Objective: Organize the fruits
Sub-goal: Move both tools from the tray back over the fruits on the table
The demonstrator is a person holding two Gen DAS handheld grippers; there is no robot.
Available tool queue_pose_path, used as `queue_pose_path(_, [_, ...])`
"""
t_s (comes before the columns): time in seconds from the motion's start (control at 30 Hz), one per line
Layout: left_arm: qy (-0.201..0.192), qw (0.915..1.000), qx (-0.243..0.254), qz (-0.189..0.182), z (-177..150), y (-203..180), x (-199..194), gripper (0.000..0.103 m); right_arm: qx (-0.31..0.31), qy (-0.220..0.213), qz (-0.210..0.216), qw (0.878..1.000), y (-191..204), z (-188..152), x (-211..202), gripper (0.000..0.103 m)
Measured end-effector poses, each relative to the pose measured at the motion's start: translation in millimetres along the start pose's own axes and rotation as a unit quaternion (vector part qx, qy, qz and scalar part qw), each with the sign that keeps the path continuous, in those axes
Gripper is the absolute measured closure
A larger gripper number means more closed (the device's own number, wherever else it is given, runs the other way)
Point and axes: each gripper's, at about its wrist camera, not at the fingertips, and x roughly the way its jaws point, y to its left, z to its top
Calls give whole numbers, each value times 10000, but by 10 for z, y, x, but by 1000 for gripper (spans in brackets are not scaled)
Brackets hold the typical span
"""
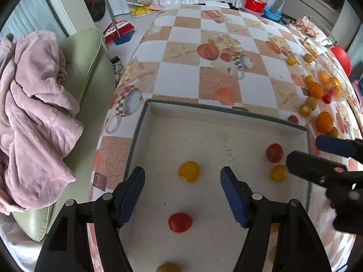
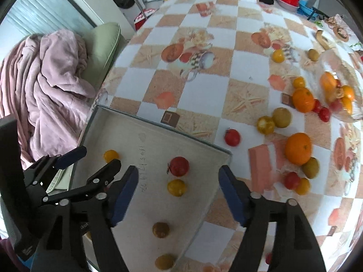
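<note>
The table (image 1: 217, 43) wears a glossy, wipe-clean checked cloth, and the shallow box (image 1: 226, 113) has matt, papery white walls with a faintly grainy floor. The tomatoes (image 2: 179, 166) shine smooth-skinned, the pink blanket (image 1: 34, 104) looks plush, and the gripper pads (image 1: 233, 195) are ridged blue rubber on matt black plastic.

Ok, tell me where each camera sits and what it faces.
Left wrist: on the left gripper, jaws open, looking down into the tray; the right gripper enters from the right.
Right wrist: on the right gripper, jaws open over the tray's right edge, facing loose fruit; the left gripper shows at left.
Shared: tray, checkered tablecloth, pink blanket.
</note>
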Motion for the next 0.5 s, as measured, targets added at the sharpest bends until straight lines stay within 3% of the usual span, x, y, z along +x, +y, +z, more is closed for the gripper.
queue_pose_path(0.23, [-153, 9992, 342, -142, -80, -324, -277, 33, 477, -121, -214, 9986, -445, -323, -371, 23])
queue_pose_path(0.5, [-350, 9940, 888, -542, -114, -965, -499, 33, 1120, 161, -676, 9913, -1059, -984, -469, 23])
